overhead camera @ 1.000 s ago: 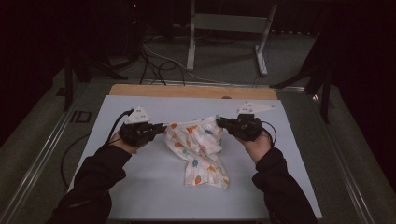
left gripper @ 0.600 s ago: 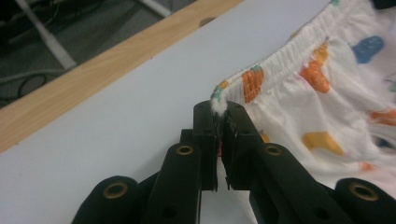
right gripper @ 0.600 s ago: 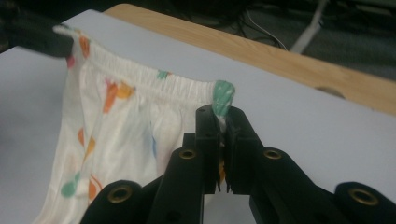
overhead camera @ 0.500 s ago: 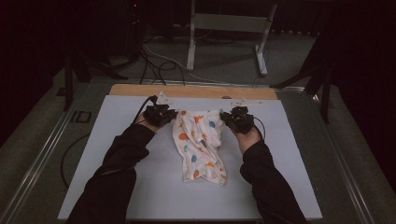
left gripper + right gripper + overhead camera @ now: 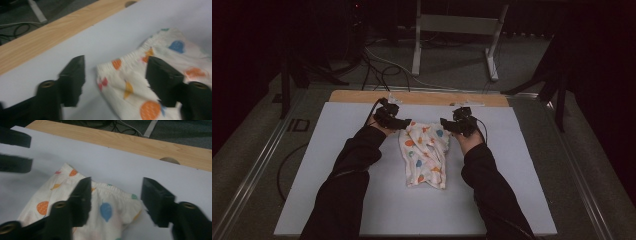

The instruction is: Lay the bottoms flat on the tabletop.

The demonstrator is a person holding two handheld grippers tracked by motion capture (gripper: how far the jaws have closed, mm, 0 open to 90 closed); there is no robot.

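Note:
A white garment with an elastic waistband and coloured balloon prints (image 5: 426,155) lies crumpled on the white mat (image 5: 512,150), its waistband at the far end. My left gripper (image 5: 404,123) sits low at the waistband's left corner. Its jaws have just been opening, and the cloth's corner (image 5: 130,75) lies loose between them (image 5: 116,63). My right gripper (image 5: 446,123) is at the right corner. Its jaws (image 5: 117,182) have also just been opening and straddle the waistband edge (image 5: 107,210) without pressing on it.
A bare wooden strip (image 5: 422,97) runs along the mat's far edge, with a round hole (image 5: 169,160) in it. Beyond the table, a grey metal stand (image 5: 452,30) and cables (image 5: 382,70) sit on the dark floor. The left gripper's jaws (image 5: 15,150) show at upper left in the right gripper view.
Both hands moved away toward the far side of the mat and down, drawing the garment out lengthwise and laying it down. Both grippers opened and let go of the waistband corners.

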